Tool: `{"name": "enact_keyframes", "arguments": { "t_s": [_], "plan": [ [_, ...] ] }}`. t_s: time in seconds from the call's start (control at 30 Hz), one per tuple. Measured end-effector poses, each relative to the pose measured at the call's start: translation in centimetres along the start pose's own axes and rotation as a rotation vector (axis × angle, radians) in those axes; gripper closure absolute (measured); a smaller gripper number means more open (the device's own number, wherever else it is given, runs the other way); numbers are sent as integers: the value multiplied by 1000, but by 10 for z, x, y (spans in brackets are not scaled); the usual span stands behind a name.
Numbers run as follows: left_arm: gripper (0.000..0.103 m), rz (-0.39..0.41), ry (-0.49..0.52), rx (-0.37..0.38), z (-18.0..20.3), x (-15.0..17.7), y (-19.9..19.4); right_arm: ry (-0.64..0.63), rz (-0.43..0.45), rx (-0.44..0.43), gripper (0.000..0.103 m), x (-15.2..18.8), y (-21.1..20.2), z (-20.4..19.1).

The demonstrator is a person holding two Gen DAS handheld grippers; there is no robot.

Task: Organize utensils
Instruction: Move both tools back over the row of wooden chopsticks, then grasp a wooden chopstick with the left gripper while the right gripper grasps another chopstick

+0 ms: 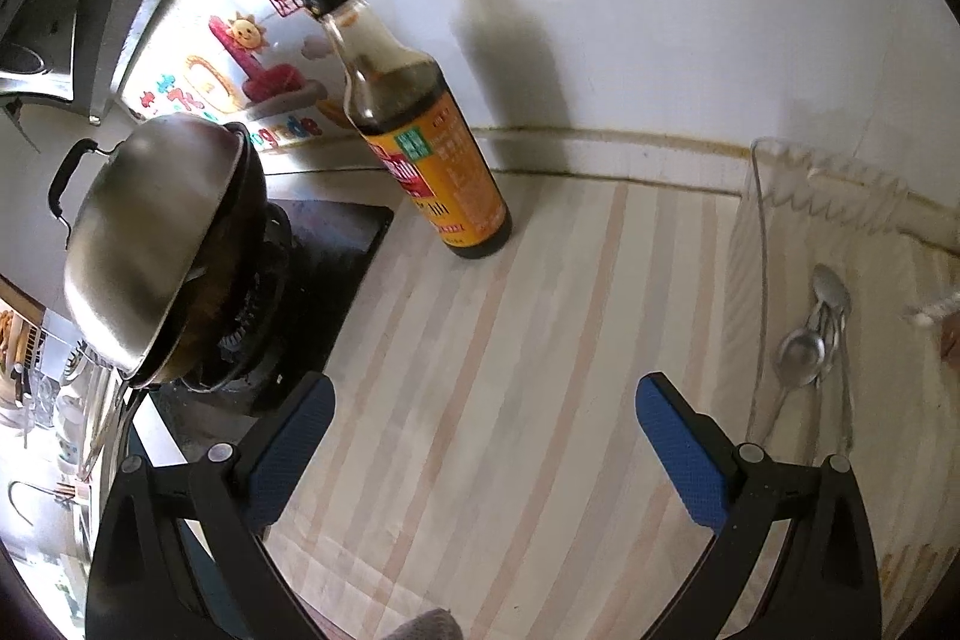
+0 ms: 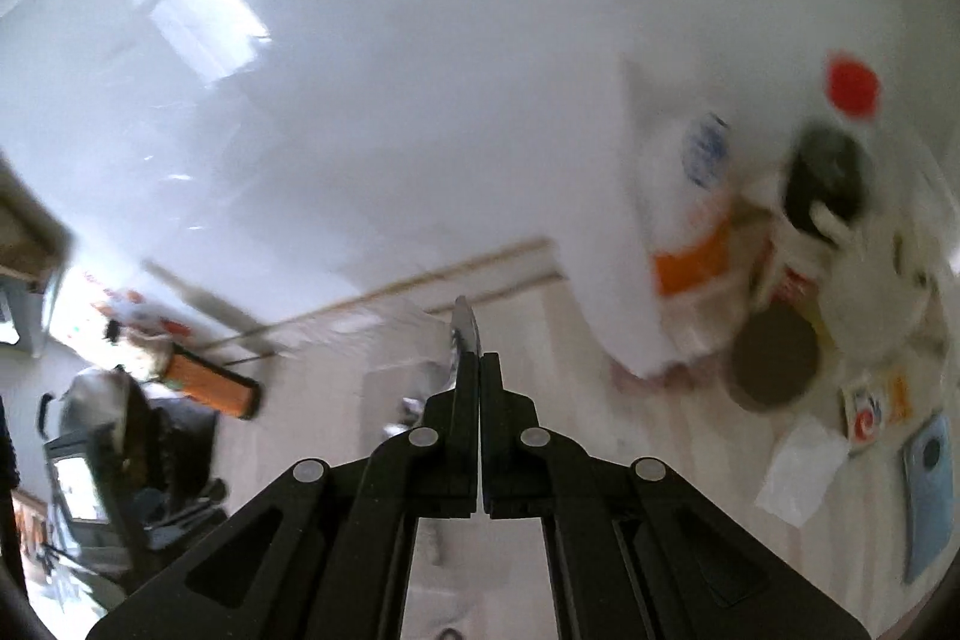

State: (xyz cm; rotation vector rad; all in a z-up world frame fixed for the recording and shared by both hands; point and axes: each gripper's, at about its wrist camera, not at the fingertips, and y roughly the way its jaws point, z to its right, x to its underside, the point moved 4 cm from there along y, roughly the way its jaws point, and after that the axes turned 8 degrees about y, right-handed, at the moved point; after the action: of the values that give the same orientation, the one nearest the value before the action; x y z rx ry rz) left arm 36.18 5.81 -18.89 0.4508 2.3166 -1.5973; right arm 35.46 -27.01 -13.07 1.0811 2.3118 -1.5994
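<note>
In the left wrist view, several metal spoons [image 1: 810, 346] lie in a clear plastic container [image 1: 757, 244] at the right, on a striped counter. My left gripper [image 1: 483, 445] is open and empty above the counter, left of the container. In the right wrist view, my right gripper [image 2: 471, 367] is shut on a thin metal utensil [image 2: 463, 334] whose end sticks out past the fingertips. It is held above the clear container [image 2: 396, 382]. The view is blurred.
A soy sauce bottle [image 1: 420, 136] stands near the wall. A lidded wok [image 1: 150, 244] sits on the gas stove [image 1: 312, 280] at the left. In the right wrist view, bottles [image 2: 690, 232], a round brown lid [image 2: 774, 364], packets and a phone [image 2: 930, 490] crowd the right.
</note>
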Motion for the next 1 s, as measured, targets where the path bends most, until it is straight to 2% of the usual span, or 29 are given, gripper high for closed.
{"name": "enact_keyframes", "arguments": {
  "t_s": [0.1, 0.13, 0.2, 0.23, 0.27, 0.4, 0.5, 0.53, 0.57, 0.63, 0.7, 0.77, 0.8, 0.83, 0.87, 0.9, 0.93, 1.0],
  "plan": [
    [0, 10, -4, 5, -4, -1, -6, -62, -92, -31, 103, 8, 17, -30],
    [0, 15, -5, 9, -5, 0, -8, -80, -128, -17, 102, 13, 27, -36],
    [0, 25, -5, 21, -7, 1, -13, -87, -196, 24, 93, 22, 45, -39],
    [0, 29, -5, 30, -7, 3, -15, -53, -216, 17, 80, 26, 51, -35],
    [0, 32, -4, 43, -7, 4, -18, -5, -225, -4, 74, 30, 49, -27],
    [0, 57, 43, 131, 12, 15, -39, 37, -160, 74, 70, 48, 14, 9],
    [0, 75, 118, 180, 43, 32, -64, 89, -120, 165, 57, 69, -16, 55],
    [0, 73, 141, 204, 55, 40, -72, 107, -106, 194, 47, 79, -26, 73],
    [0, 68, 161, 226, 66, 48, -78, 118, -97, 211, 41, 85, -34, 87],
    [0, 44, 203, 276, 94, 68, -92, 142, -97, 264, 41, 107, -50, 123],
    [0, 12, 248, 332, 127, 92, -102, 157, -136, 296, 41, 125, -61, 153],
    [0, -50, 281, 391, 161, 116, -106, 178, -171, 319, 43, 145, -68, 183],
    [1, -94, 281, 437, 176, 128, -105, 183, -184, 323, 47, 151, -70, 195],
    [1, -125, 283, 470, 187, 136, -103, 184, -203, 331, 62, 159, -70, 207],
    [6, -156, 288, 500, 200, 145, -100, 185, -225, 333, 71, 167, -71, 219],
    [22, -203, 299, 532, 217, 157, -94, 189, -236, 325, 72, 173, -72, 226],
    [31, -227, 306, 534, 227, 165, -91, 191, -245, 317, 72, 179, -73, 235],
    [58, -281, 307, 548, 247, 179, -81, 190, -258, 311, 72, 188, -74, 247]
  ]
}}
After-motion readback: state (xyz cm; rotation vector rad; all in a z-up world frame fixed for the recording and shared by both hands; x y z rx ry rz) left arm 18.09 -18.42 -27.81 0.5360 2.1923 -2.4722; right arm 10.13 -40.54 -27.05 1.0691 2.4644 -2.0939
